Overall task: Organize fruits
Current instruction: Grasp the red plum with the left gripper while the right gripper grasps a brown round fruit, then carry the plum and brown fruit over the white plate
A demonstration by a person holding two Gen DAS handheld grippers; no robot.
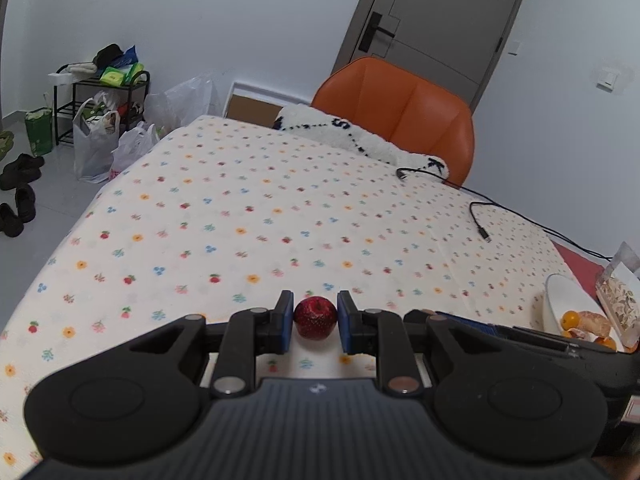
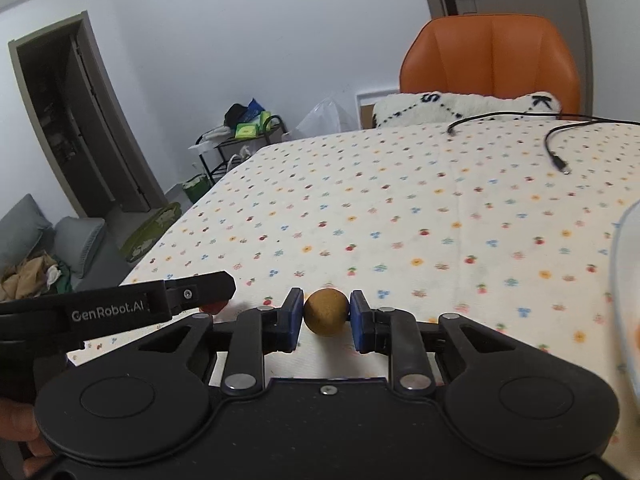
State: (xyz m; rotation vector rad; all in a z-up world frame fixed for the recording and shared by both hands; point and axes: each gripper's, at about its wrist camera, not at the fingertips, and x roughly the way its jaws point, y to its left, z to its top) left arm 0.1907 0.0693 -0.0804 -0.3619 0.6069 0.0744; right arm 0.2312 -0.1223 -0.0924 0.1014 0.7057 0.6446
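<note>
the left gripper [image 1: 315,322] clamps a red apple [image 1: 315,317], stem dimple up, just above the floral tablecloth [image 1: 240,216]. the right gripper [image 2: 327,317] pinches a round brown fruit [image 2: 326,312], showing no long axis.

Ahead the tablecloth [image 1: 248,216] lies open; only a black cable [image 1: 480,216] and white bowl [image 1: 560,300] crowd the right.

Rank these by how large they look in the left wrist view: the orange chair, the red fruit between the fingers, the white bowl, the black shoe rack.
1. orange chair
2. black shoe rack and white bowl: similar, and the bowl is partly hidden and nearer, so unranked
3. red fruit, smallest though nearest
</note>
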